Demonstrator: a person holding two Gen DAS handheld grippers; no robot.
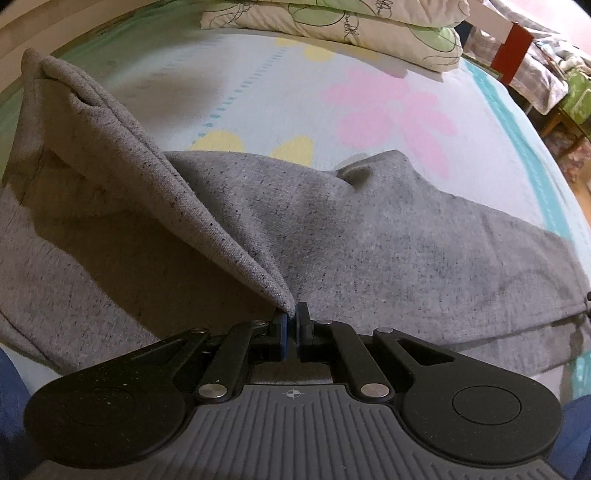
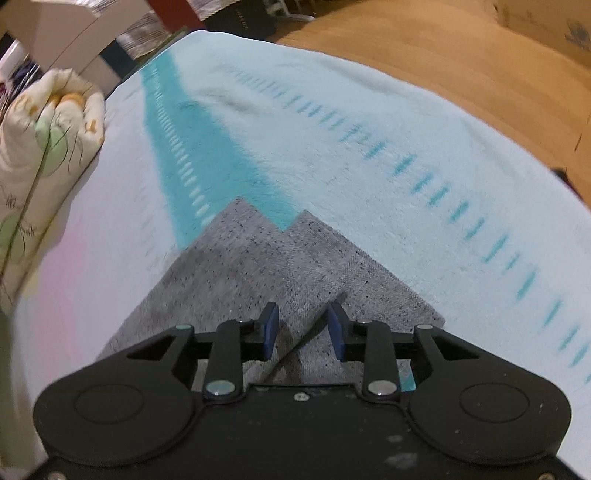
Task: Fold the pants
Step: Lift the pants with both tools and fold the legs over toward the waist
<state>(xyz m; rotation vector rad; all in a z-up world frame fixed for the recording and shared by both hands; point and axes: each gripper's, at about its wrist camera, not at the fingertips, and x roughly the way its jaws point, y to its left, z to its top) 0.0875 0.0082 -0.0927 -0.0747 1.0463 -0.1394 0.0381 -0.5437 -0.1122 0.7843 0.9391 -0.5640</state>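
The grey pants [image 1: 332,236] lie spread across the flowered bed cover [image 1: 258,85], and the left gripper [image 1: 291,317] is pinched tight on a corner of the cloth, pulling a raised ridge of fabric up toward the camera so that the layer can be carried over the rest. That lifted flap runs back to the far left, where its other end stands folded on itself. The left gripper tilts steeply down at the bed, low over the cloth. Over on the right, the right gripper [image 2: 303,326] hangs just above the leg ends [image 2: 280,266], which rest flat and lined up side by side on the teal stripe [image 2: 184,155]. Its jaws stand partly apart with nothing clamped; only flat fabric and a seam line show beneath the gap. It too points steeply downward. Stacked pillows [image 1: 332,22] sit well beyond.
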